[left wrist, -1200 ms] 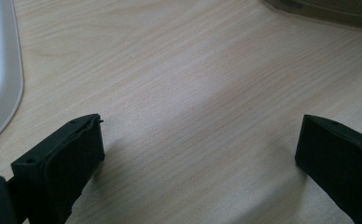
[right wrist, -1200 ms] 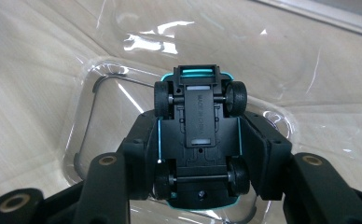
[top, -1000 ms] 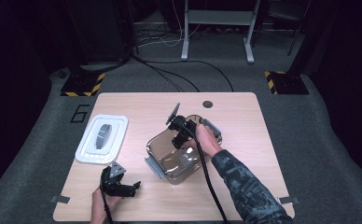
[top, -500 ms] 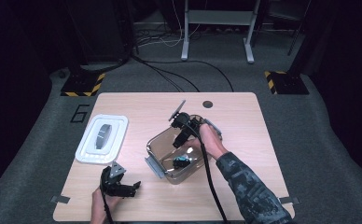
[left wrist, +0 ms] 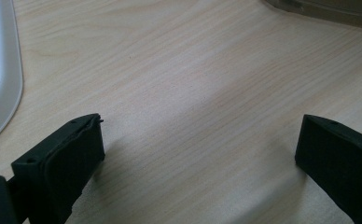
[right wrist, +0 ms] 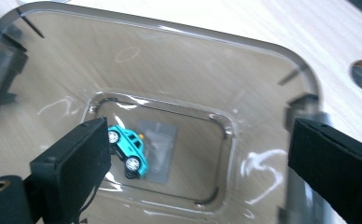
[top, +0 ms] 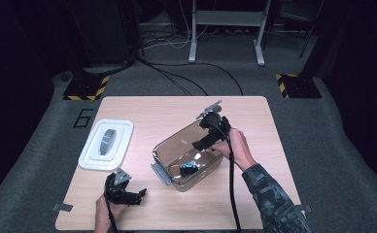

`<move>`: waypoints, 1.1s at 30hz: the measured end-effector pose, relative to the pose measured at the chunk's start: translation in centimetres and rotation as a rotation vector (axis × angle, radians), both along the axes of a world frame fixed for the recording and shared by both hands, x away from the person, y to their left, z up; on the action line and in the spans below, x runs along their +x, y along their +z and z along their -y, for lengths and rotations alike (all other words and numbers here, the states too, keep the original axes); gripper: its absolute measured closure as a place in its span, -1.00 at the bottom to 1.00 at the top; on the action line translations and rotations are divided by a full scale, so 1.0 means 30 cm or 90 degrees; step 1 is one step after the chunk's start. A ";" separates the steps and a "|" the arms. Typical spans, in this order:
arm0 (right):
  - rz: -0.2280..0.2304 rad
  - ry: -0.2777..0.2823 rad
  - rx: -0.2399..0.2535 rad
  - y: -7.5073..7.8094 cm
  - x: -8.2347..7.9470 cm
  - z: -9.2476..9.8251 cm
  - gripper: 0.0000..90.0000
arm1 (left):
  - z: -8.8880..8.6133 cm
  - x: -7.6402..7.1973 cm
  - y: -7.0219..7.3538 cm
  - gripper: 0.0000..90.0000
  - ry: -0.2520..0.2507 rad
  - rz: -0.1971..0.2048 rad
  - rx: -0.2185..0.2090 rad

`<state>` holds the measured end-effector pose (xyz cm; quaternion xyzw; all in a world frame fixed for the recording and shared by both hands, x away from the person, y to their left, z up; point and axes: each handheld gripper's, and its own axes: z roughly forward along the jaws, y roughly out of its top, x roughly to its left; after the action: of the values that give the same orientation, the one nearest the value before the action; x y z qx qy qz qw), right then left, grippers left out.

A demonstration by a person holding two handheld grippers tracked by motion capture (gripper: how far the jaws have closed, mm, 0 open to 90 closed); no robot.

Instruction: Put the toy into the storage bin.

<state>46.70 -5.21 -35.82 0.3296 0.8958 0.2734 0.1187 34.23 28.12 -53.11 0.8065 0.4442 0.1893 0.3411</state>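
Your right gripper [top: 199,144] hangs over the clear container [top: 163,156] near the middle of the wooden surface [top: 147,109], jaws spread wide and holding nothing. The turquoise toy car [right wrist: 128,150] lies on its side on the container's floor, below and apart from those jaws. Your left gripper [top: 137,196] sits low on the surface at the near edge, left of the container, jaws likewise wide and empty. The white lid [top: 106,144] lies flat, well to the container's left.
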 end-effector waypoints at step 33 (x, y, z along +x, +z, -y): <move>0.091 -0.190 0.071 -0.105 -0.174 0.450 -0.98 | 0.000 0.000 0.000 -0.98 0.000 0.000 0.000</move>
<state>41.50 -18.71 -38.98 0.4447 0.8097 0.3249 0.2028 34.23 28.11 -53.12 0.8065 0.4442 0.1894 0.3412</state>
